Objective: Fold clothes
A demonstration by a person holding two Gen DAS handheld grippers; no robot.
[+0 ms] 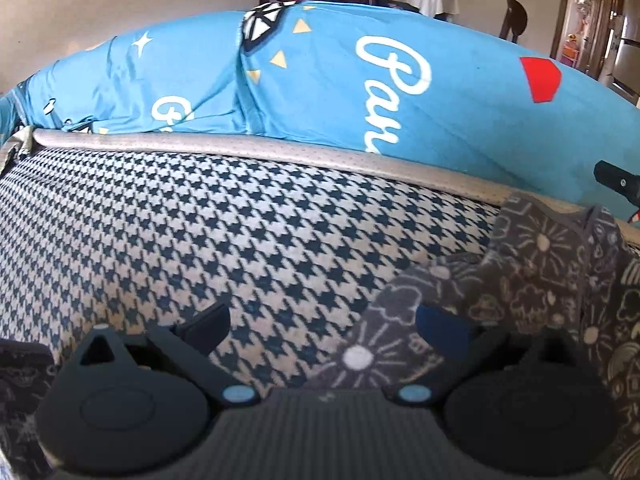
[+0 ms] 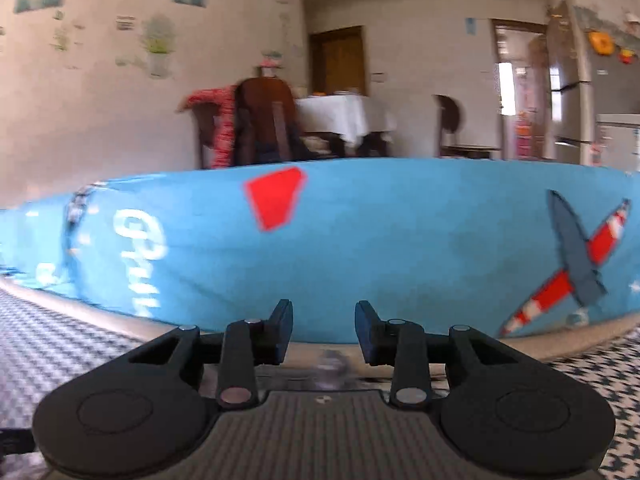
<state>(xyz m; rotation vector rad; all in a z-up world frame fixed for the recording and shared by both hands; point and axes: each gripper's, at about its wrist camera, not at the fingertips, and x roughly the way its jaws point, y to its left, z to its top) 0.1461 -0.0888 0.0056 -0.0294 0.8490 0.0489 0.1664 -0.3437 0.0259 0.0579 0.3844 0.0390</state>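
Left gripper [image 1: 320,330] jaws apart over grey patterned garment [image 1: 532,264] | right gripper [image 2: 323,330] jaws apart, empty | houndstooth cushion [image 1: 224,220] beneath

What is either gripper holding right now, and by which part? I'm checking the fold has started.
Nothing. The left gripper is open over the grey patterned garment; the right gripper is open, pads bare.

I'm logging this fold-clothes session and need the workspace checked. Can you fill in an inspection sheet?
Surface: houndstooth cover with a grey piped edge.
Job's things: dark patterned garment, crumpled at the right.
Clutter: blue printed bedding bunched behind the edge.
Grippers: left gripper open, one finger over the garment; right gripper open, nothing between the fingers.
Cables: nothing seen.
Surroundings: chairs, white-clothed table, doorways, fridge.
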